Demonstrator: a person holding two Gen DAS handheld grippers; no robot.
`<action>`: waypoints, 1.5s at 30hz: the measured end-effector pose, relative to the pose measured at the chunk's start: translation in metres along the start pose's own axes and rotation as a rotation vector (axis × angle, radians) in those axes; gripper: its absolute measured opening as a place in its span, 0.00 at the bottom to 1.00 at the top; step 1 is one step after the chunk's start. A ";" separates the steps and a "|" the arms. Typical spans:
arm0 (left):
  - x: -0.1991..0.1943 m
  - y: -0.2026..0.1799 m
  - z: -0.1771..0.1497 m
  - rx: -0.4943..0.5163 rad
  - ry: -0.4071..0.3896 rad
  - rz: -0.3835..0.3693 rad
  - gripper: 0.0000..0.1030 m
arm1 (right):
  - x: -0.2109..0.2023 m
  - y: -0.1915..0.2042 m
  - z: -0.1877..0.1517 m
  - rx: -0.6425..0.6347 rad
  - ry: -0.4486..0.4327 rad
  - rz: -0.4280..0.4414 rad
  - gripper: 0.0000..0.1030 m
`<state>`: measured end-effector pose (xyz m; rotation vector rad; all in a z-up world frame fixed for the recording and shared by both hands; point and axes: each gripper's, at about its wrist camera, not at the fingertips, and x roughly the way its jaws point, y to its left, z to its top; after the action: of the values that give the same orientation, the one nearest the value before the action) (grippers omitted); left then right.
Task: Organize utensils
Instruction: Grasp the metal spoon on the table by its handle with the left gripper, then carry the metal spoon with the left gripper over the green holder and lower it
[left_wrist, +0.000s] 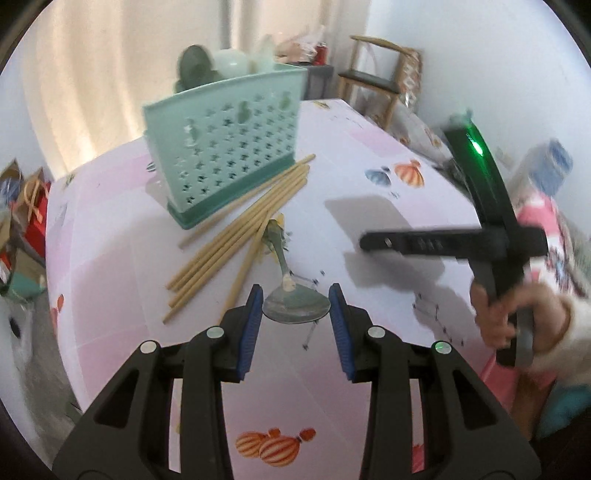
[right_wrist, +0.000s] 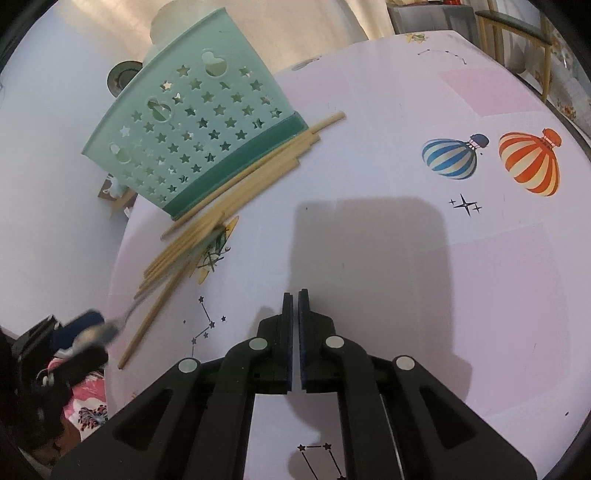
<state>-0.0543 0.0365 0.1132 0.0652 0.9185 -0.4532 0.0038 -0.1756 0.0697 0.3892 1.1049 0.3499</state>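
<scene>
- The left gripper (left_wrist: 295, 299) is clamping a spoon (left_wrist: 296, 306) by its bowl, above the table (left_wrist: 369, 221).
- The right gripper (right_wrist: 294, 295) is sitting closed, holding nothing.
- Chopsticks (left_wrist: 236, 240) are lying against the green utensil holder (left_wrist: 229, 144), toward the table's far edge.

Left claw (left_wrist: 295, 291) gripping metal spoon (left_wrist: 295, 306) by its bowl, bamboo chopsticks (left_wrist: 236, 236) beside mint holder (left_wrist: 229, 144), pink tablecloth (left_wrist: 369, 192)
</scene>
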 end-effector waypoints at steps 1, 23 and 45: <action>0.000 0.007 0.003 -0.034 -0.011 -0.005 0.33 | -0.001 -0.001 0.000 0.000 0.000 0.001 0.03; 0.037 0.096 -0.019 -0.093 0.091 0.216 0.35 | 0.001 -0.004 0.002 0.013 0.011 0.031 0.03; -0.009 0.166 -0.032 -0.696 -0.126 -0.183 0.01 | 0.002 -0.005 0.001 0.021 0.014 0.035 0.03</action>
<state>-0.0158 0.1977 0.0780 -0.6790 0.9181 -0.2815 0.0062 -0.1791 0.0666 0.4258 1.1176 0.3722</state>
